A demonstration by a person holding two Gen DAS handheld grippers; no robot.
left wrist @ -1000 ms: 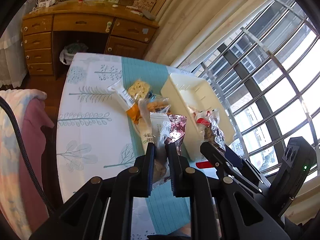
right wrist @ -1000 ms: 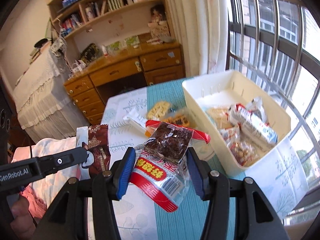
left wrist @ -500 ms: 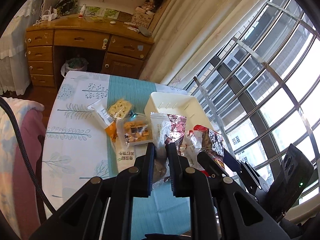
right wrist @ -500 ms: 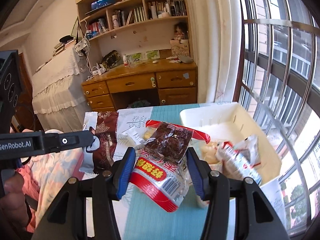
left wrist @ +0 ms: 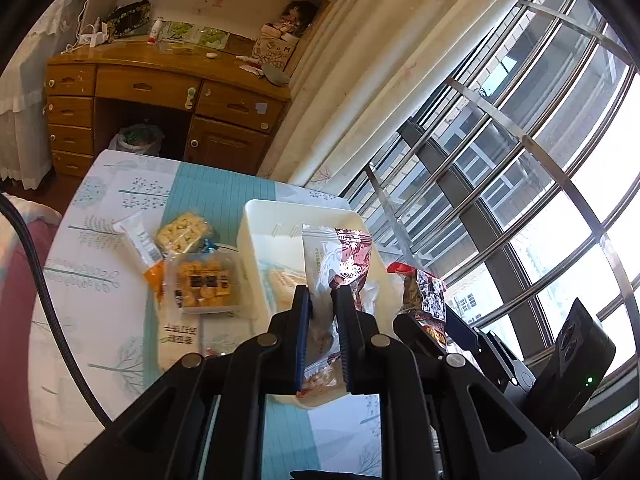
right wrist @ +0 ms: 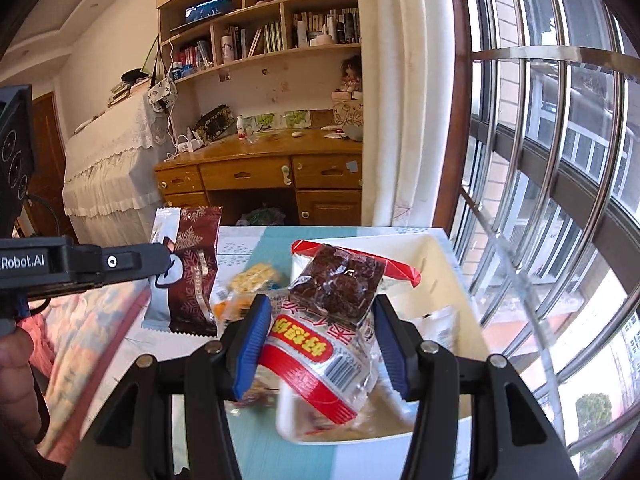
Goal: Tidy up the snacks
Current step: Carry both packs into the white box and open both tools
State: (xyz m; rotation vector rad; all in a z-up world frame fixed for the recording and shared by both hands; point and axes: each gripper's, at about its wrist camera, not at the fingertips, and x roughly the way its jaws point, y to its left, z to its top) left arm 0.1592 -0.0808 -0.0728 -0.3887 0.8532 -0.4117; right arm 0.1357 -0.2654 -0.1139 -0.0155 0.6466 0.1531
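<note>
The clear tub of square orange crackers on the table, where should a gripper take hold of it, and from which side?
Judging by its boxy shape, take the cracker tub across its two long side walls, coming straight down from above; it lies flat, lid up, with packets crowding its far end.

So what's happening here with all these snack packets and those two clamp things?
A person is tidying snacks into a white bin on the table, with a gripper in each hand. The left gripper is shut on a maroon and white packet. The right gripper holds a clear red-labelled packet of dark brown cake over the bin. A few snacks, including a tub of biscuits, lie on the table beside the bin.
</note>
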